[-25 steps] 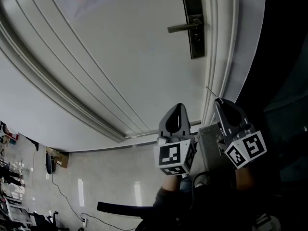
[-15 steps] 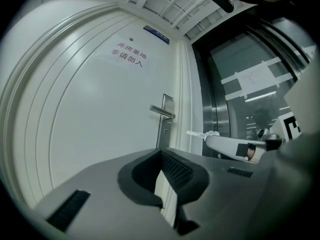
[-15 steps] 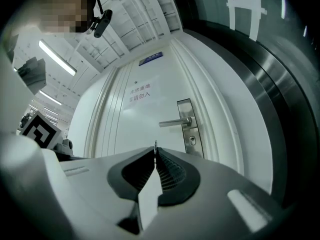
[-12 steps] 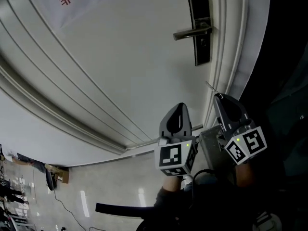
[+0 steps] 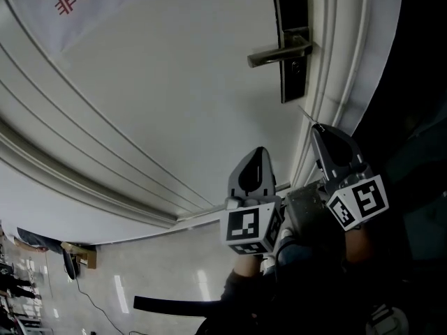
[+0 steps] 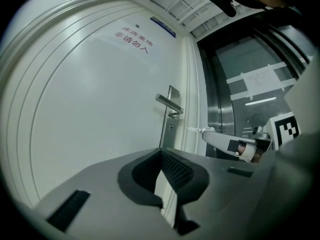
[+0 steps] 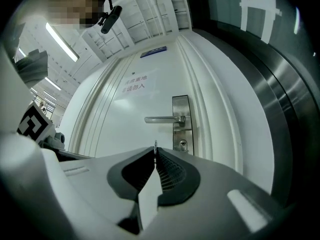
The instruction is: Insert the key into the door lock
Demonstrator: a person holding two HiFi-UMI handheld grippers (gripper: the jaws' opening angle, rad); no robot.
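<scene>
Nearest you, your left gripper [image 6: 161, 154] has its jaws closed with nothing between them and hangs low beside the right one, well short of the door [image 6: 100, 109]. Your right gripper [image 7: 155, 155] is clenched on the key [image 7: 155, 145]. Its thin blade pokes out past the tips of the pads and points toward the door; from your head camera it shows as a fine sliver [image 5: 308, 116] ahead of that gripper [image 5: 320, 131]. Treat the key as light, stiff and smooth. It probably won't bend, but a flat metal piece pinched between two pads can likely pivot or slide back if the tip meets the lock off-line. The best hold is on the broad head, flat faces against the pads, with the whole blade free. Whether the head sits squarely in the pads can't be seen. Farther on, the handle [image 7: 162, 119] sticks out leftward from the metal lock plate [image 7: 181, 106]. The keyhole [image 7: 183, 144] sits below the handle, apart from the key tip and slightly to its right.
</scene>
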